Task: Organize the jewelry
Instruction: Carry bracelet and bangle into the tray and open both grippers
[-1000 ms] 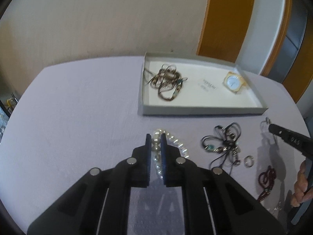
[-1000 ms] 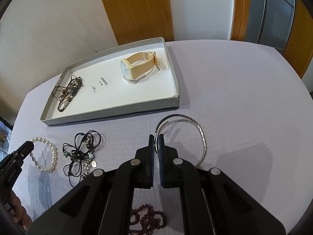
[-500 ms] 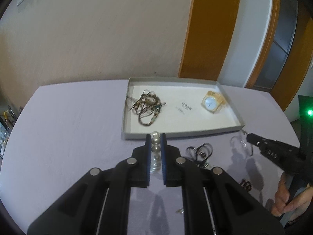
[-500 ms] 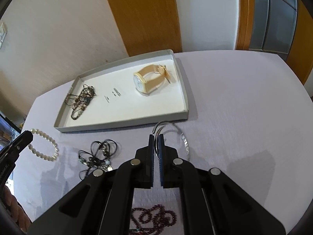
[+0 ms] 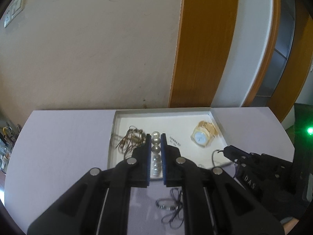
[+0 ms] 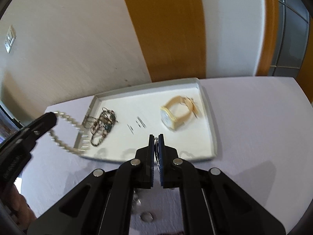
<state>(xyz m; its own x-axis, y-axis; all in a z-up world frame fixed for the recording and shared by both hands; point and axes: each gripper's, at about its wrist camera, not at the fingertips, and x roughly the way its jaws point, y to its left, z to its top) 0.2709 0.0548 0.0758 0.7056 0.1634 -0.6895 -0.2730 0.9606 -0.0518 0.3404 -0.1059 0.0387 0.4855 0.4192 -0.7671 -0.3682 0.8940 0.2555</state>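
Since a second ago both claws have lifted their catches off the surface and carried them up toward the tray: the pearls no longer lie on the cloth, and the silver hoop has left its spot on the right.

Nearest in the left wrist view, the left claw [image 5: 156,152] is clenched on the pearl bracelet [image 5: 156,147], whose beads run in a line between the blue pads. Just below it a tangle of black cord [image 5: 173,205] lies on the lilac surface [image 5: 58,146], not yet collected. To the right, the right claw [image 5: 225,150] is clamped on the thin silver bangle [image 5: 215,157], which hangs from its tip above the near right part of the tray. In the right wrist view the same claw [image 6: 156,139] shows only a sliver of metal between its closed pads, and the pearls [image 6: 64,133] dangle, blurred, over the tray's near left corner.

Farther off, the shallow white tray [image 5: 115,129] already holds a brown cord necklace [image 5: 131,140] at the left and a gold watch [image 5: 203,136] at the right, with bare floor between them.

The step in hand looks like the carry to the tray. Next each claw would need to sink toward a bare patch, clear of the watch and cords, and then release without snagging.
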